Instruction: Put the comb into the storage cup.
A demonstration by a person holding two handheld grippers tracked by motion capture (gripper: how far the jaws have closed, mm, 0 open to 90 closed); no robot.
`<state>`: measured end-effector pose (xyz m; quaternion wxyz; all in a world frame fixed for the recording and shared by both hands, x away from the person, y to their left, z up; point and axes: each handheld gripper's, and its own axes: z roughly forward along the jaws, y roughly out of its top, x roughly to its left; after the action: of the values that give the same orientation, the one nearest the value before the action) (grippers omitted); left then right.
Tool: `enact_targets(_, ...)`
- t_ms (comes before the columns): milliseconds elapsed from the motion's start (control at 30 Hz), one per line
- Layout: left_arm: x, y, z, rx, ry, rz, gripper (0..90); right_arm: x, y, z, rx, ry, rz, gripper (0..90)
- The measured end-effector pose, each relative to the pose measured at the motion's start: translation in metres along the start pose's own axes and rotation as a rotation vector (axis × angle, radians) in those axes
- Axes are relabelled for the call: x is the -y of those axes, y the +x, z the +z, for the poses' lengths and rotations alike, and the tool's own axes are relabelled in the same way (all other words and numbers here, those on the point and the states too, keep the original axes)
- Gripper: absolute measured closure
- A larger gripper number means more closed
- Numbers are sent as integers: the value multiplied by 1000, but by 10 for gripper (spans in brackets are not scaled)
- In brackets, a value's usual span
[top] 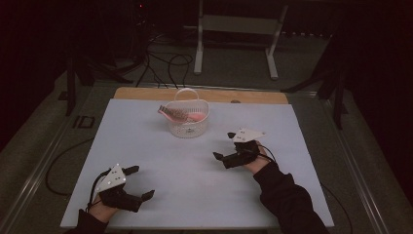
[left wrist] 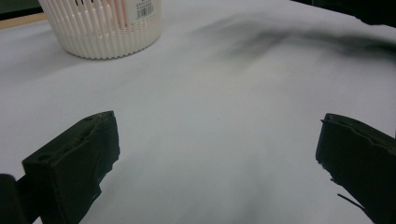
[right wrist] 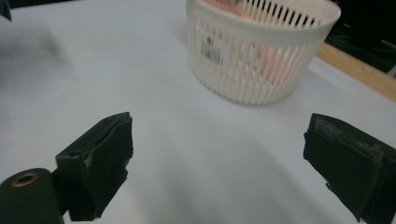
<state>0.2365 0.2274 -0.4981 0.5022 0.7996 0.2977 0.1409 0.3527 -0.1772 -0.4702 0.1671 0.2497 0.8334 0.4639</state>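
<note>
Overhead looks forward; both tool cameras share basket

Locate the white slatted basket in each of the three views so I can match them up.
High view: basket at the table's far centre, a pink comb-like thing lying in it.
Left gripper view: upper left, cut off by the top edge.
Right gripper view: upper right, beyond the open jaws.
Shared landmark: the barcode sticker on the basket's wall, in both gripper views.
</note>
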Motion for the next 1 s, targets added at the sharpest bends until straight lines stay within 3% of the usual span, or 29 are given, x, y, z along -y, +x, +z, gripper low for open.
enact_targets(300, 0, 0, 1, -1, 7, 3, 1, 24, 3, -8, -1, 21, 32, 82)
enact_targets(1000, 1, 1, 2, -3, 24, -3, 1, 61, 8, -51, 23, 17, 91, 82)
